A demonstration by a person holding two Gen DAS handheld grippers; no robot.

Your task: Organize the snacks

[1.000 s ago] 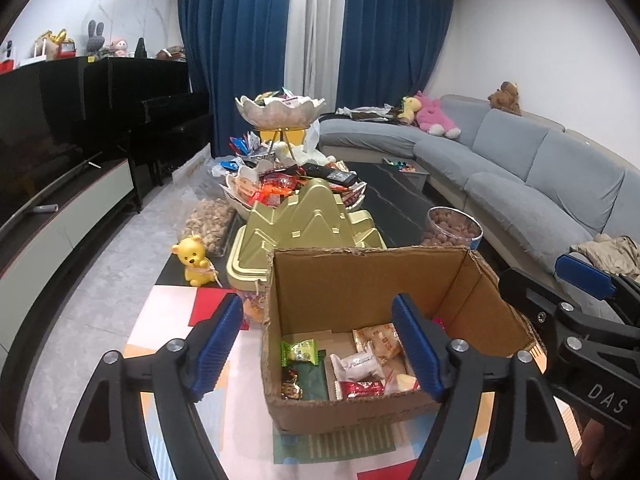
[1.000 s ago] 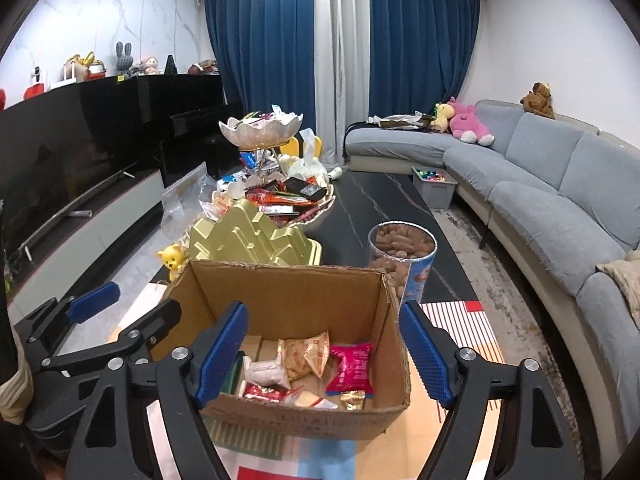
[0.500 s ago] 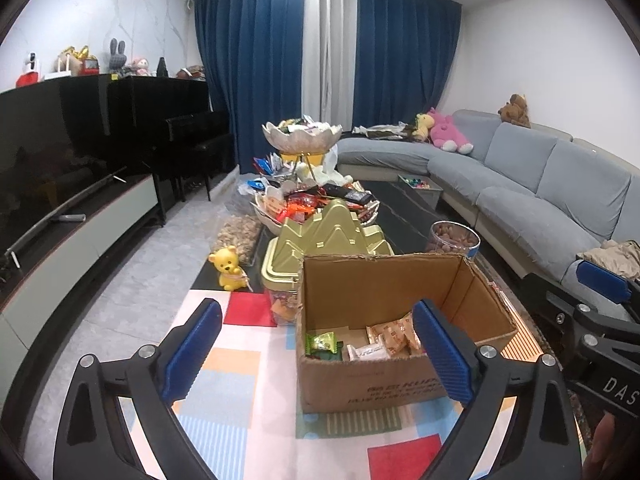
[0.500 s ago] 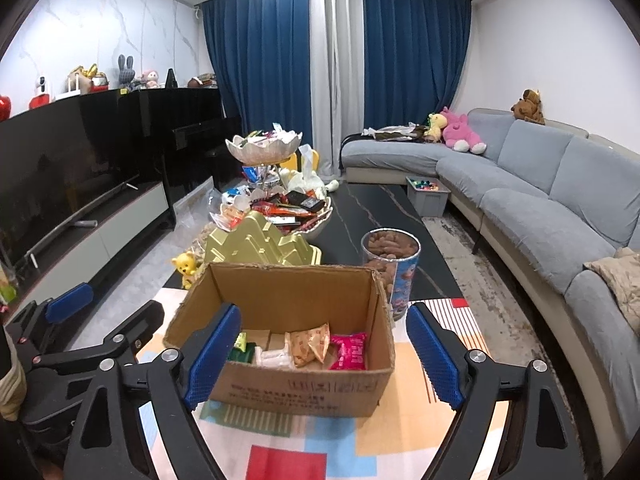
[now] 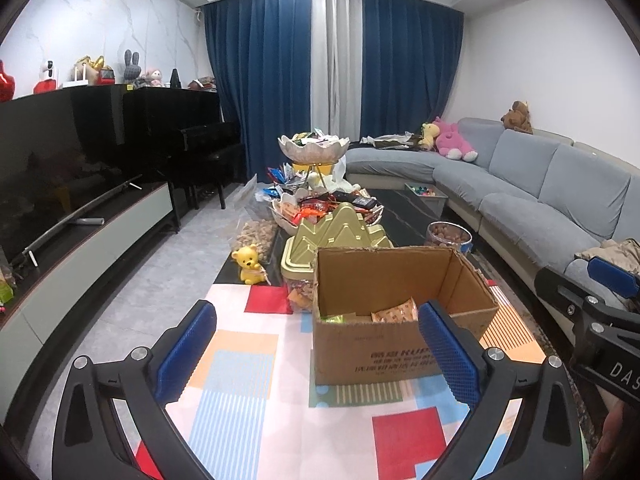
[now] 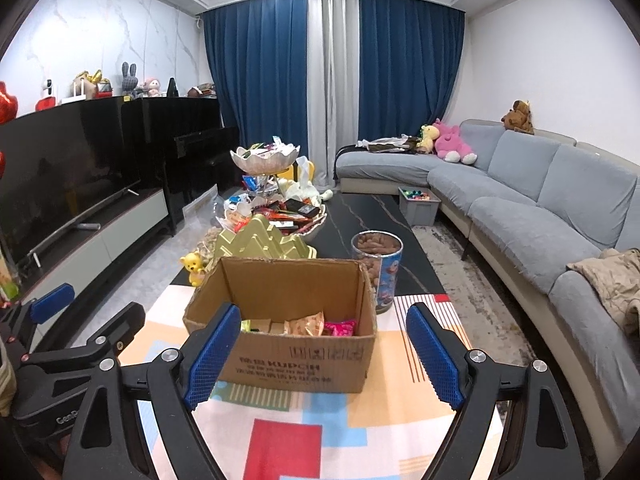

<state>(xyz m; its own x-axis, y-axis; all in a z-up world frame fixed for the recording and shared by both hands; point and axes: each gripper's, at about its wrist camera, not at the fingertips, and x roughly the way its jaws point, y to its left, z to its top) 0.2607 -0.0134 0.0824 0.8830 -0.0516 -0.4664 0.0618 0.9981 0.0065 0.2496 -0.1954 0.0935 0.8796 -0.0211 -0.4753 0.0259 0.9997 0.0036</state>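
Retreating from cardboard box, both grippers empty, spread

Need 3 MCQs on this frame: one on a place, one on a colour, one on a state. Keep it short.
1. Where does the clear tub of nuts stand relative to the cardboard box, in the right wrist view?
A. inside it
B. just behind its far right corner
C. on the sofa

2. What colour is the small bear figure?
A. yellow
B. pink
C. white

3. What state are the left tool and the right tool in?
A. both shut on snacks
B. one shut on the box
C. both open, holding nothing

Answers:
1 B: the tub rises past the box's far right corner.
2 A: the bear beside the gold tray is yellow.
3 C: the blue pads stand wide apart with only the mat and box between them.
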